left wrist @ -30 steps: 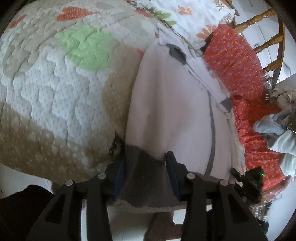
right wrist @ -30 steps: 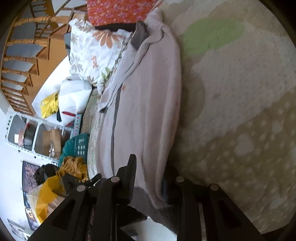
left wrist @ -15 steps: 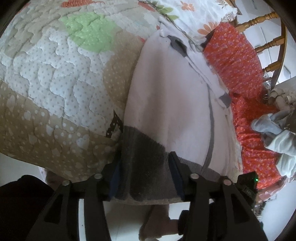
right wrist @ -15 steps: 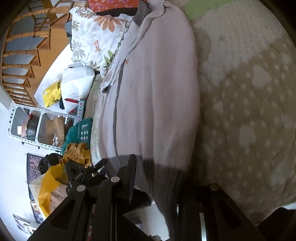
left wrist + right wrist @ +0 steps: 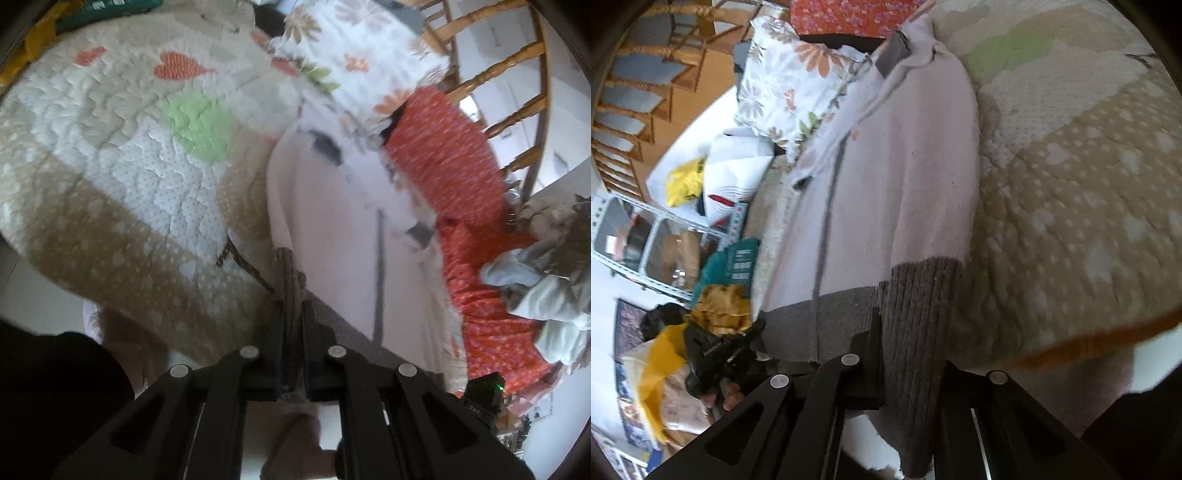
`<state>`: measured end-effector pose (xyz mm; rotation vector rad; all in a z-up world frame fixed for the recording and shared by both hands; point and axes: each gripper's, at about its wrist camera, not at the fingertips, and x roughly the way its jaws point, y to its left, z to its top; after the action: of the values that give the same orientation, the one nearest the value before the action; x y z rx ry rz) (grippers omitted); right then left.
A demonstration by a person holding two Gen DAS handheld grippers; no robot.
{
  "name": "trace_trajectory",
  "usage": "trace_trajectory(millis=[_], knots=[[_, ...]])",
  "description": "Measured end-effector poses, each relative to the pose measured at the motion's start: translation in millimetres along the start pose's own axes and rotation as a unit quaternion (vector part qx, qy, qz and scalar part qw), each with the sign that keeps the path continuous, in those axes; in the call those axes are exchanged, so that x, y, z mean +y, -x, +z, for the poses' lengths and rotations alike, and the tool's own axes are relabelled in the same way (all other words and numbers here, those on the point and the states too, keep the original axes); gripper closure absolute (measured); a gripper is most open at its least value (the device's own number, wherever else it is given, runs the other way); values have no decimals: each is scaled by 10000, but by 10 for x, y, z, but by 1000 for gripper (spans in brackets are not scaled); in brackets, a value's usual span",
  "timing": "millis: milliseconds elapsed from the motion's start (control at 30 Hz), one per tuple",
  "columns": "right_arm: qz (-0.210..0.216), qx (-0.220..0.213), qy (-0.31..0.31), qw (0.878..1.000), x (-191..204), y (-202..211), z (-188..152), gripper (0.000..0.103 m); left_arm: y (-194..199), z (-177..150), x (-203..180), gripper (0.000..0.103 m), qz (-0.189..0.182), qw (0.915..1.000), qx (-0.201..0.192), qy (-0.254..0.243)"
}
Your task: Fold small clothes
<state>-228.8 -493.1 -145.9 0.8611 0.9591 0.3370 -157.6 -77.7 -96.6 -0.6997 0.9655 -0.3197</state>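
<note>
A pale pink sweater with a grey ribbed hem lies lengthwise on the quilted bedcover. My left gripper is shut on one corner of that hem, and the knit is bunched into a narrow ridge between the fingers. In the right wrist view the same sweater runs away from me. My right gripper is shut on the other end of the hem, which drapes over the jaws and hides the right finger.
A floral pillow and a red patterned cloth lie past the sweater's collar. Loose pale clothes are heaped beside a wooden chair back. A metal shelf and a yellow bag stand off the bed's edge.
Both grippers stood open around the grey hem; now both have shut on it. The hem has risen off the bed's edge and both views have moved in over the bed.
</note>
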Motion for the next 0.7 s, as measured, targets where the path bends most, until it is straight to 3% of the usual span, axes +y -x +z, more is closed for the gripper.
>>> trace_trajectory(millis=[167,367,533,700], knots=[[97,197,76,9997,-6,162,-154,99,60,-146,-31,96,8,10000,5,-26],[-17,167,389,9991,203,202,-48,99,33,98,-163,96,-98,9999,-27,-22],[-37,-38,743,9972,502,268,373,99,-80,834,-536,97,-37,9983,-385,-427],[-124,-489,925,9944,842,182,1219,98,-536,1690,-843,97,66,9971,-528,-540]])
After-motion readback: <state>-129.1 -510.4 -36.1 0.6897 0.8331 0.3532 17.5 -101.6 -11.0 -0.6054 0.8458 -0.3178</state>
